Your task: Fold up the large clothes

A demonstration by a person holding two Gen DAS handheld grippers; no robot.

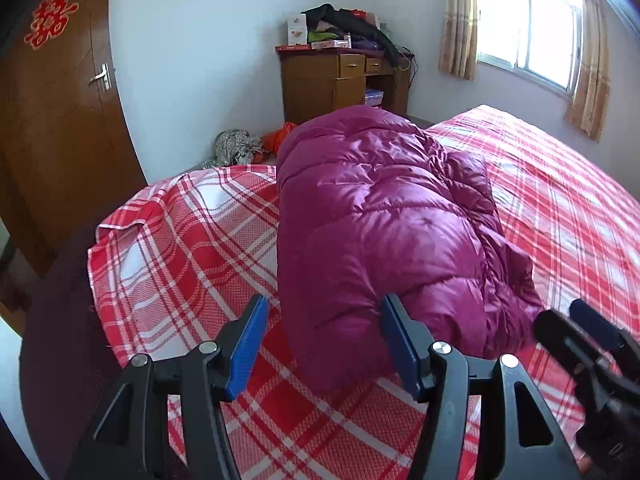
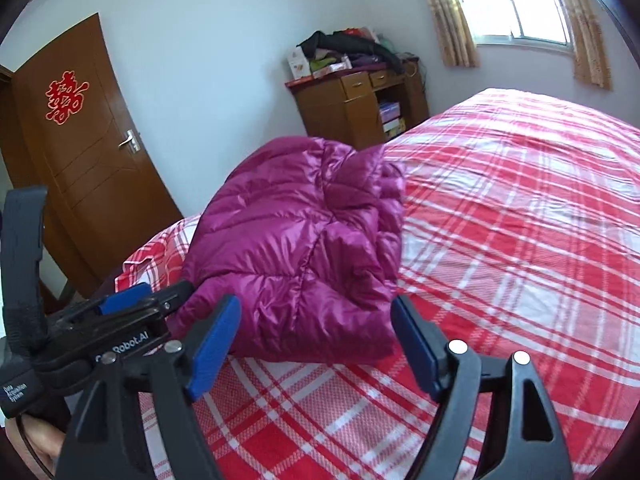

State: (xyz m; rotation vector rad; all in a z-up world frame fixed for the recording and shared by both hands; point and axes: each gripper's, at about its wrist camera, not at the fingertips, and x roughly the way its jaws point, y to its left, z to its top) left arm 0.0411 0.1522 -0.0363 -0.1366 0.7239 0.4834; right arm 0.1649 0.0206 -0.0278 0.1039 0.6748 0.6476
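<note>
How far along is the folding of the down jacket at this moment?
Looks mostly done: the magenta down jacket lies on the plaid bedsheet as a compact folded bundle, no sleeve trailing in either view. In hand: nothing; the left gripper and right gripper are both open just short of it. Left: perhaps a final tidy or moving it.

Both views near, overlapping on bed [image 1: 192,240]

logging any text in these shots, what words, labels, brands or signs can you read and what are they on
"囍": red double-happiness cutout on the brown door.
"Robot.AI", its start hidden: printed on the left gripper body, in the right wrist view.
"Data Acquisition System": small print on the left gripper's strap, barely legible.
Boxes on the wooden desk: print too small to read.
Purple down jacket: no text visible.
</note>
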